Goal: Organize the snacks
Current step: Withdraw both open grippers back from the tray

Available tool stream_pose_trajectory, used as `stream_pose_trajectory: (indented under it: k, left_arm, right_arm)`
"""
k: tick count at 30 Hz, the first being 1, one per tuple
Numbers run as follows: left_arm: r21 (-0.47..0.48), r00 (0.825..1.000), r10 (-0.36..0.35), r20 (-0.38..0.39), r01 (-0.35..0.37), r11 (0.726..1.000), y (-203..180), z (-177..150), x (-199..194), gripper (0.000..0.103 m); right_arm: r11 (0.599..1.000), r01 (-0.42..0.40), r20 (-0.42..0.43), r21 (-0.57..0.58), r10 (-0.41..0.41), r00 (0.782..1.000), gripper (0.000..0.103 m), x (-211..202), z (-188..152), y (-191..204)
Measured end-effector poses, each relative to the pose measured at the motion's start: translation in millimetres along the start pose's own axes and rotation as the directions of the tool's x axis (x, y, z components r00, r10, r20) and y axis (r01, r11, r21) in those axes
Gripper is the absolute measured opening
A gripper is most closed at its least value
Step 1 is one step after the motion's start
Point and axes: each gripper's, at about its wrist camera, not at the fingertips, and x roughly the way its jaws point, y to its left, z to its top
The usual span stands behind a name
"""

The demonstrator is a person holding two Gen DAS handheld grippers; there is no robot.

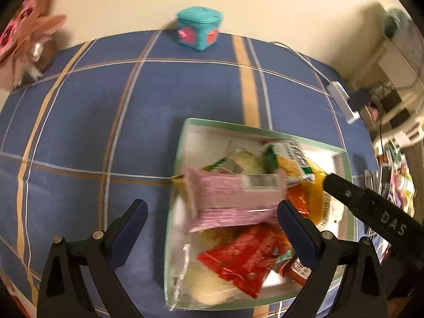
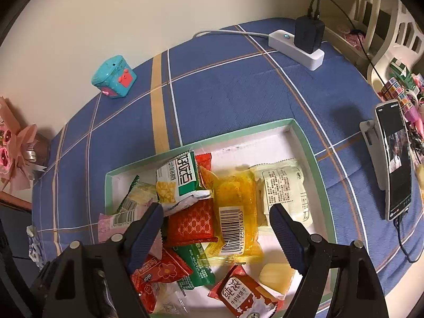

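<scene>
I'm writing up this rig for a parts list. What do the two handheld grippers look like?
Both match: the left gripper and right gripper have black triangular cut-out arms with silver pivot pins and dark blue textured pads. The right one's black body carries white "DAS" lettering. No cables show.

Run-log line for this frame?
left gripper: open, empty | right gripper: open, empty, over yellow packet | snacks piled in tray

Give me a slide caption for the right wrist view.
Open right gripper hovers over snack packets piled in a green-rimmed tray on a blue plaid tablecloth.
</scene>
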Motion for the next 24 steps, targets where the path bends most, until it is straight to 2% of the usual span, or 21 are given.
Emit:
stream_pose_trajectory:
  k: [4, 8, 14, 17, 19, 20, 21, 24]
  left_arm:
    - [-0.057, 0.999, 0.025, 0.022, -0.024, 0.998, 19.2, 2.3, -6.1, 0.098]
    - [-0.118, 0.996, 0.083, 0.045, -0.077, 0.990, 40.1, 4.4, -11.4, 0.098]
    - [-0.193, 0.987, 0.154, 0.039, -0.144, 0.970, 71.3, 3.4, -12.4, 0.098]
    - [-0.219, 0.984, 0.177, 0.032, -0.166, 0.962, 81.8, 1.3, -11.7, 0.103]
    - [-0.232, 0.980, 0.195, 0.027, -0.184, 0.955, 86.8, 0.5, -11.4, 0.103]
    - [-0.237, 0.979, 0.201, 0.026, -0.189, 0.953, 88.1, 0.1, -11.8, 0.103]
    - [-0.242, 0.978, 0.205, 0.026, -0.193, 0.951, 90.2, -0.4, -11.7, 0.103]
    - [-0.251, 0.978, 0.207, 0.019, -0.196, 0.948, 94.5, -0.5, -10.1, 0.103]
  right_arm:
    - [1.000, 0.006, -0.004, -0.011, -0.006, 1.000, 0.085, 1.4, -0.7, 2.9]
    - [0.999, 0.018, -0.003, -0.030, -0.018, 1.000, 0.085, 1.0, -2.7, 9.2]
    - [0.997, 0.027, 0.002, -0.071, -0.027, 1.000, 0.085, -2.1, -7.9, 23.9]
    - [0.995, 0.024, 0.006, -0.094, -0.024, 1.000, 0.085, -4.2, -10.8, 31.8]
    - [0.994, 0.026, 0.012, -0.109, -0.025, 1.000, 0.088, -5.2, -12.5, 36.3]
    - [0.993, 0.024, 0.015, -0.117, -0.022, 1.000, 0.100, -5.5, -13.4, 38.8]
    - [0.992, 0.021, 0.020, -0.123, -0.019, 1.000, 0.103, -5.8, -14.3, 41.1]
    - [0.990, 0.020, 0.026, -0.140, -0.016, 1.000, 0.103, -6.2, -16.8, 47.1]
